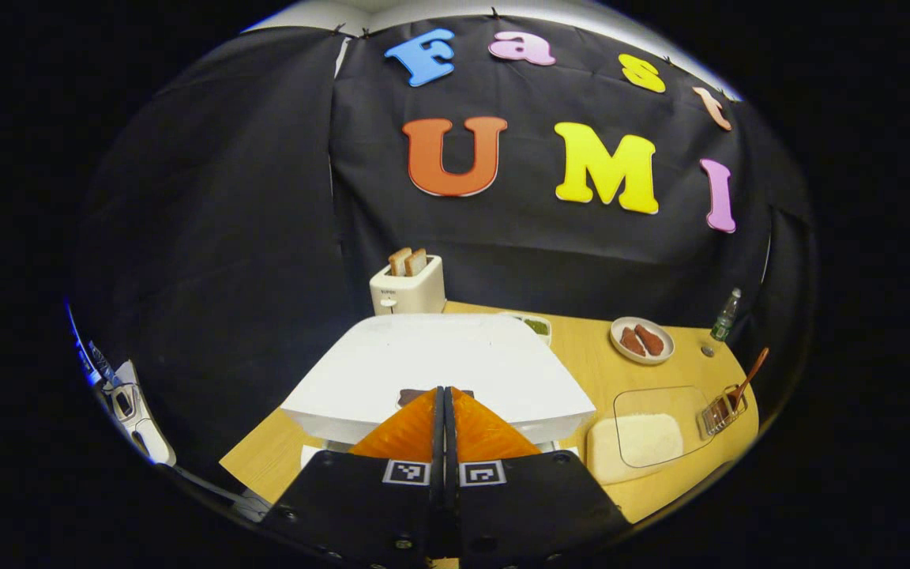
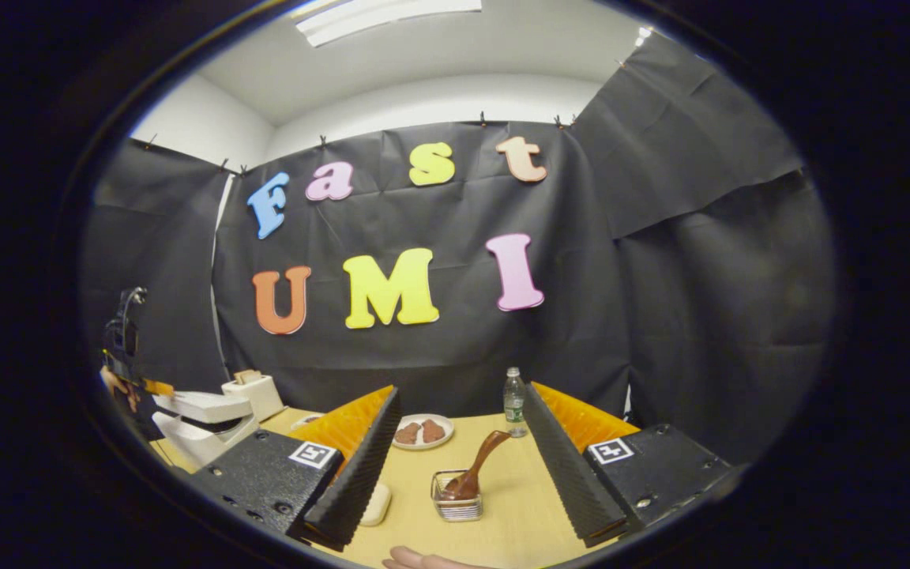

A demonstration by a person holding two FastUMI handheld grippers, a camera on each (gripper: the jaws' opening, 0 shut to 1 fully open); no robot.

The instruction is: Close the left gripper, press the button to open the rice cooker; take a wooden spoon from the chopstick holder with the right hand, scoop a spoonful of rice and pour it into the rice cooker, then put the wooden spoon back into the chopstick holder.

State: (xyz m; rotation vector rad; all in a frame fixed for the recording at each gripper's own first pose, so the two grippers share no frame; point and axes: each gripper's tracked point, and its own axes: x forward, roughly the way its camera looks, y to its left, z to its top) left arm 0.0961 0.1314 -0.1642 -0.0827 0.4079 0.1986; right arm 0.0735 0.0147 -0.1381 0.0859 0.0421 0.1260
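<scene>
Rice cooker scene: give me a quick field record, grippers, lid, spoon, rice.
left gripper: shut, tips at the front edge of the white rice cooker
right gripper: open, holding nothing
rice cooker lid: ajar, a gap under it in the right gripper view
brown wooden spoon: standing tilted in the wire chopstick holder
clear container of white rice: on the wooden table, beside the holder

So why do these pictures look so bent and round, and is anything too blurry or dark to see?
Fisheye lenses: in the left gripper view the table edge curves; in the right gripper view the ceiling light glares. Both are fairly sharp, dimmer toward the edges; the wooden spoon is clear between the open right claw.
</scene>
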